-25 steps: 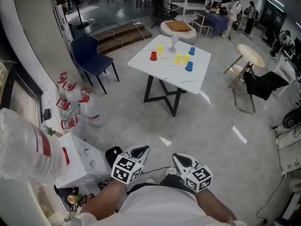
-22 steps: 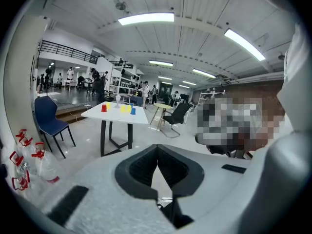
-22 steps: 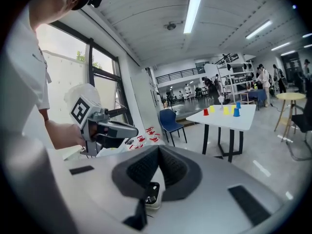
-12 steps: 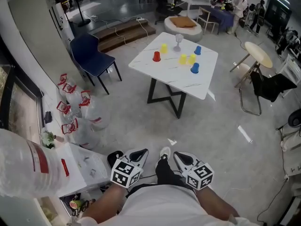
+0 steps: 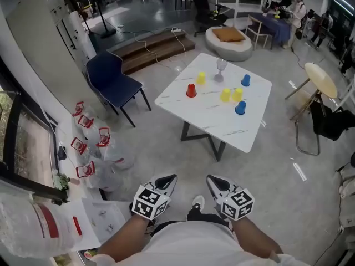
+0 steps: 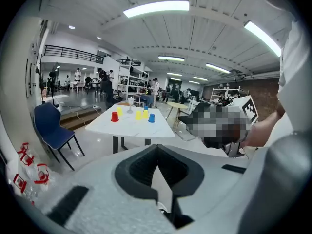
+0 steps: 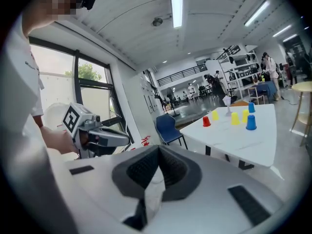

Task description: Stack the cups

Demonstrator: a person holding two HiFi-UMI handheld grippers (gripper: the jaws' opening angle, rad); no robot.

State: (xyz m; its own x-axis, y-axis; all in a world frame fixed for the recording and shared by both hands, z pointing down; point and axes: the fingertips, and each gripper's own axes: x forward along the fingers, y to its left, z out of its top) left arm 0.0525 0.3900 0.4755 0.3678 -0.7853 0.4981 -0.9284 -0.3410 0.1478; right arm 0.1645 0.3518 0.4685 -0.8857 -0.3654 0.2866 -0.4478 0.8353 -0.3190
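at the far left, clear water jugs with red handles (image 5: 89, 148) sit on the floor by the wall, with a dark blue chair (image 5: 113, 82) standing just past them. low in the head view, the left gripper (image 5: 168, 179) is held close to the person's body, its jaws pressed together with nothing between them. just beside it, the right gripper (image 5: 214, 180) has its jaws together too and is empty. both are well apart from the white table (image 5: 211, 118) ahead. on the tabletop, from left, are a red cup (image 5: 191, 90), a yellow cup (image 5: 201, 78), a clear stemmed glass (image 5: 221, 68), a second yellow cup (image 5: 225, 95) just beside a third yellow cup (image 5: 237, 95), a near blue cup (image 5: 240, 108) and a far blue cup (image 5: 245, 80). each cup stands on its own, none stacked. a round wooden table (image 5: 320, 79) is at the right.
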